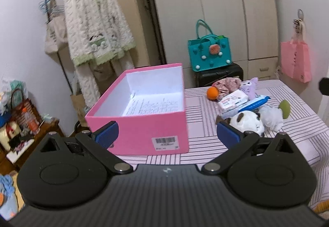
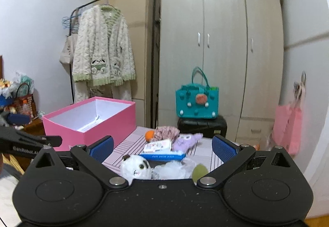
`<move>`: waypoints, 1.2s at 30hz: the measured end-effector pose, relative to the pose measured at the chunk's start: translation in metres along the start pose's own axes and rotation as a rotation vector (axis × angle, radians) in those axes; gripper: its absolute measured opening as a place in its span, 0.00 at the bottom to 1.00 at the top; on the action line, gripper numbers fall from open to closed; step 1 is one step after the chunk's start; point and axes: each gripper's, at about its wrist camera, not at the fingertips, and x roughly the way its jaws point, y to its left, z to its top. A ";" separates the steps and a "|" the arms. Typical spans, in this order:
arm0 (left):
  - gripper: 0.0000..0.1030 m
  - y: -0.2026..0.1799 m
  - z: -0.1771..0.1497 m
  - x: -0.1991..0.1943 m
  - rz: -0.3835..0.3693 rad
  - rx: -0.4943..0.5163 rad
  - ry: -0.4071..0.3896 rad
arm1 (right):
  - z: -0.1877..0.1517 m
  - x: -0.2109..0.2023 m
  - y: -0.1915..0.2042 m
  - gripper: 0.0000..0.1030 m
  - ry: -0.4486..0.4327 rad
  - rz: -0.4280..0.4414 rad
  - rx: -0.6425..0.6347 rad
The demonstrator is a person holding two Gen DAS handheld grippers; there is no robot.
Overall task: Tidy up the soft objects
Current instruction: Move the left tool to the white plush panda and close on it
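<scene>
Pink box point(image 1: 141, 124) open — only printed paper point(image 1: 152, 105) inside.

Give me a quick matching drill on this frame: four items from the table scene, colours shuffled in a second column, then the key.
Items:
1. open box
2. ball
3. small plush by the tissue pack
4. handbag on the black case

Colours:
A. teal
B. orange
C. pink
D. purple

Pairs: 1-C, 2-B, 3-D, 4-A
</scene>
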 end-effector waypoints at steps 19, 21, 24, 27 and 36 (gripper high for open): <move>0.97 -0.042 0.036 0.062 -0.247 0.056 0.024 | -0.041 0.075 -0.026 1.00 0.132 0.191 0.034; 0.97 -0.048 0.034 0.070 -0.285 0.058 0.043 | -0.048 0.084 -0.021 1.00 0.153 0.219 0.027; 0.95 -0.056 0.031 0.080 -0.329 0.057 0.071 | -0.060 0.102 -0.017 0.98 0.205 0.280 0.067; 0.94 -0.065 0.026 0.087 -0.357 0.078 0.135 | -0.071 0.113 -0.010 0.89 0.246 0.313 0.073; 0.89 -0.082 0.021 0.121 -0.406 0.087 0.247 | -0.081 0.145 -0.001 0.78 0.283 0.378 0.088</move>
